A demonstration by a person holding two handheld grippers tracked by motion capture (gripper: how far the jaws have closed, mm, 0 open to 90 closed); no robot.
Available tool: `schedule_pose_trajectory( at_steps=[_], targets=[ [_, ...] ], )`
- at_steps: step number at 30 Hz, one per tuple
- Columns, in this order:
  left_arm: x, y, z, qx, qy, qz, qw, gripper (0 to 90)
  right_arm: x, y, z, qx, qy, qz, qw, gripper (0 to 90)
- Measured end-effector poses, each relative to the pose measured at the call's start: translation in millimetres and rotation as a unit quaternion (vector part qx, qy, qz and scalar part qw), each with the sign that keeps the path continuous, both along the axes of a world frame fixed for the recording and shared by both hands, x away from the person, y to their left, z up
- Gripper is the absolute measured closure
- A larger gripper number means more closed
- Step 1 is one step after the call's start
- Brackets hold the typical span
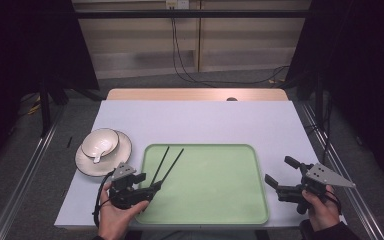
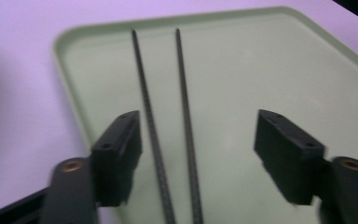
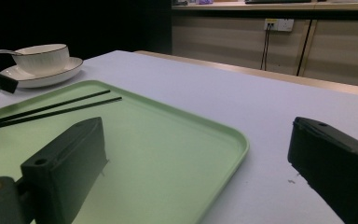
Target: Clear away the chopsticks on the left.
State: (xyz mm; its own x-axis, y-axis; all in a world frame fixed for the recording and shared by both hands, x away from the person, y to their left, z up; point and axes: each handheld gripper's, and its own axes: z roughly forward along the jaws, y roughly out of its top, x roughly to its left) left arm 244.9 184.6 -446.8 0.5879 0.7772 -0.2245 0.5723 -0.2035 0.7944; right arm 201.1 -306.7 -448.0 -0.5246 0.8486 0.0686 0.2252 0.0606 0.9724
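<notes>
Two thin black chopsticks [image 1: 166, 164] lie side by side on the left part of a pale green tray [image 1: 215, 190], tips pointing away from me. My left gripper [image 1: 149, 181] hovers at the tray's near left corner. In the left gripper view the chopsticks [image 2: 186, 116] run between its jaws [image 2: 198, 140], which stand wide apart; the pads touch neither stick. My right gripper [image 1: 278, 170] rests open just off the tray's right edge; in its own view its jaws [image 3: 196, 154] straddle the tray's corner [image 3: 233, 140] with nothing between them.
A white bowl [image 1: 100, 142] with a spoon [image 1: 97, 159] in it sits on a white saucer [image 1: 111, 162] left of the tray, close to my left hand. A lilac mat [image 1: 200, 120] covers the table. Cables hang at the back wall.
</notes>
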Motion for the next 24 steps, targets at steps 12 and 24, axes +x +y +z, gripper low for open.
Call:
schedule_pose_trajectory(
  at_steps=[12,24],
  targets=[
    [-27.1,54.8,11.0,-0.023,-0.078,-0.031,0.9962,2.2,0.5,1.2,0.2,-0.002,0.000,-0.001,1.0000,3.7],
    [-56.0,92.8,6.7,-0.054,-0.168,0.028,0.9838,1.5,1.1,-0.7,-0.4,-0.010,-0.001,-0.001,0.9999,3.7]
  ],
)
